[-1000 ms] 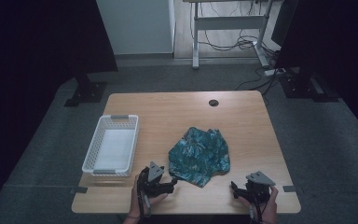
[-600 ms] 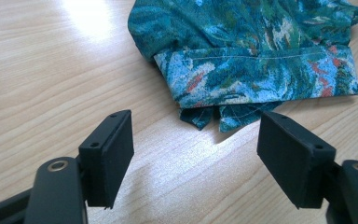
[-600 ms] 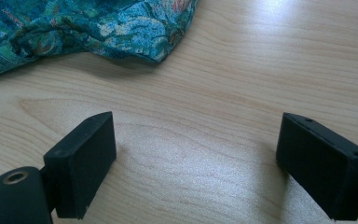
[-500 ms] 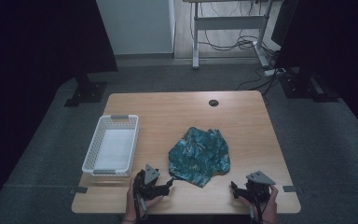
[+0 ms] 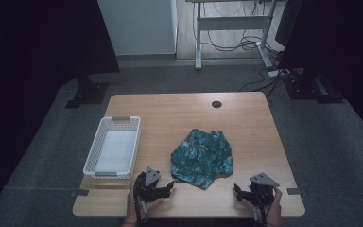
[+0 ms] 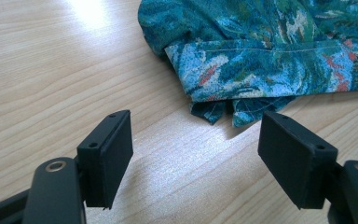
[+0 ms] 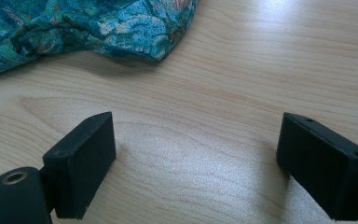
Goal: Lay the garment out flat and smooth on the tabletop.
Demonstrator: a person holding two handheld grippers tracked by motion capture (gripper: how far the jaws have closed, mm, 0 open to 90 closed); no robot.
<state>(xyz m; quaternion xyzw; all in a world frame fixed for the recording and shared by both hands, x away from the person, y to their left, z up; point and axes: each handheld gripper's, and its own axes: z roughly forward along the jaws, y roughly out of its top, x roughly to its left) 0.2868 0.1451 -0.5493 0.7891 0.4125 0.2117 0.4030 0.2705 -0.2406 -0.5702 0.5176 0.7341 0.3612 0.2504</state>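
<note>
1. the left gripper (image 5: pixel 170 184) has edged toward the cloth since a second ago; jaws apart, just short of its hem
2. one white basket (image 5: pixel 113 151) at left
3. one teal patterned cloth (image 5: pixel 202 156), crumpled mid-table
4. right gripper (image 5: pixel 237 191), jaws apart over bare wood

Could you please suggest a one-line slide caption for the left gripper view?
Open left claw poised just short of the hemmed corner of a crumpled teal patterned cloth on the wooden table.
</note>
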